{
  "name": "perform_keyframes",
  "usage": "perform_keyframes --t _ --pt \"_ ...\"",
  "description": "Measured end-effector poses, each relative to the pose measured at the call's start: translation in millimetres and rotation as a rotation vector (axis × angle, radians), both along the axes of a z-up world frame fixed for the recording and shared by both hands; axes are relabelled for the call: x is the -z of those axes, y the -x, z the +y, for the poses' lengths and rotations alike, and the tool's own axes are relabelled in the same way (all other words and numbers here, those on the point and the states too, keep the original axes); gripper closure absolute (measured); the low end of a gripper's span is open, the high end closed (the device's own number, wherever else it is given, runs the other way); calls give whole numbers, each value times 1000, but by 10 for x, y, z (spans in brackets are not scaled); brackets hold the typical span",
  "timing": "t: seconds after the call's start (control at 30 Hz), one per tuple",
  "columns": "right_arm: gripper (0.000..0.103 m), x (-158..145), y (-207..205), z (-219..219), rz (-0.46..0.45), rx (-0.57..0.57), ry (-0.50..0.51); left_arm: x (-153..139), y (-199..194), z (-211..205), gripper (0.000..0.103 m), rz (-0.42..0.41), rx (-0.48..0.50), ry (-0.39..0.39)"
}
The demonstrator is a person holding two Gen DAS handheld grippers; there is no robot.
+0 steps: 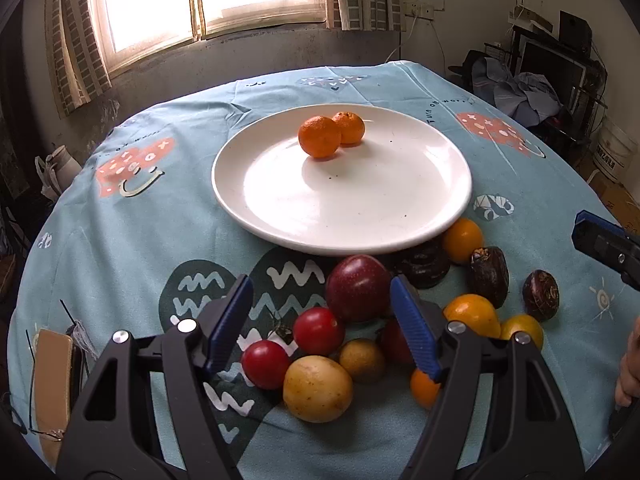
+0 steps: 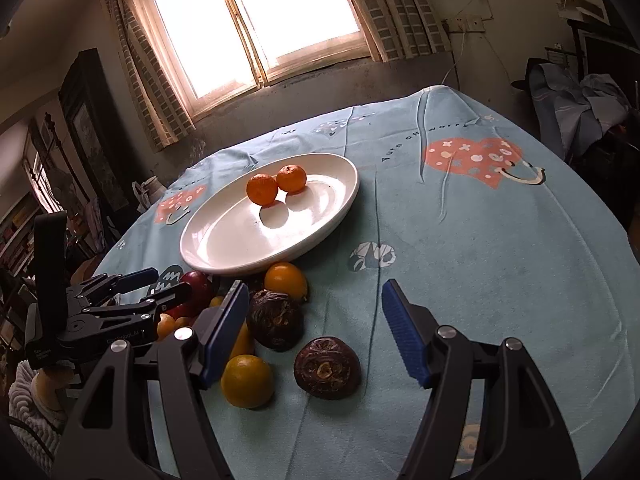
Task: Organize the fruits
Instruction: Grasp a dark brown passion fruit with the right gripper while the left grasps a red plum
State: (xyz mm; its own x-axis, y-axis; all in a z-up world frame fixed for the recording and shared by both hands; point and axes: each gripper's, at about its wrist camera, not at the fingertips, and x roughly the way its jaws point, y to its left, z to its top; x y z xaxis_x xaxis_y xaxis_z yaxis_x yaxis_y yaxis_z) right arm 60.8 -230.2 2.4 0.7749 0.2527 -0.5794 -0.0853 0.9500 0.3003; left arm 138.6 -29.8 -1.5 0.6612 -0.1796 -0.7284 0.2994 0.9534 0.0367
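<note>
A white plate (image 1: 280,208) (image 2: 240,248) on the blue tablecloth carries two mandarins (image 1: 319,137) (image 2: 262,189) side by side. In front of the plate lies a heap of fruit. My left gripper (image 1: 318,280) stands open above a dark red fruit (image 1: 358,288), two red tomatoes (image 1: 318,330) and a tan fruit (image 1: 317,388), its pads touching none. Further right lie orange-yellow fruits (image 1: 472,314) and dark brown wrinkled ones (image 1: 489,276). My right gripper (image 2: 314,283) is open over a dark brown fruit (image 2: 327,368), with another (image 2: 275,320) and a yellow one (image 2: 247,380) beside its left finger.
A brown flat object (image 1: 52,380) and thin-framed glasses lie at the table's left front edge. A hand (image 1: 630,364) shows at the right border. The left gripper (image 2: 132,292) appears at the left of the right wrist view. Furniture with clothes (image 1: 528,92) stands beyond the table.
</note>
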Motion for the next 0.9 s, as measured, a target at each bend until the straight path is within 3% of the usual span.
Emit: perform_keyframes --t 0.17,0.27,0.4,0.6,0.7,0.9 --pt "34 3 -3 6 4 0 4 117 -91 -76 29 71 62 58" --pt "34 12 -6 12 9 0 5 198 -182 -87 36 102 67 85" --pt "34 21 -18 30 17 -8 5 192 -205 5 63 121 79 156" --pt "34 58 -47 100 38 -42 23 110 36 153 63 49 49 148" --pt "34 147 -89 110 96 -28 57 48 133 309 63 16 1 166" --pt "35 281 36 125 188 -70 41 25 147 442 63 24 -17 209"
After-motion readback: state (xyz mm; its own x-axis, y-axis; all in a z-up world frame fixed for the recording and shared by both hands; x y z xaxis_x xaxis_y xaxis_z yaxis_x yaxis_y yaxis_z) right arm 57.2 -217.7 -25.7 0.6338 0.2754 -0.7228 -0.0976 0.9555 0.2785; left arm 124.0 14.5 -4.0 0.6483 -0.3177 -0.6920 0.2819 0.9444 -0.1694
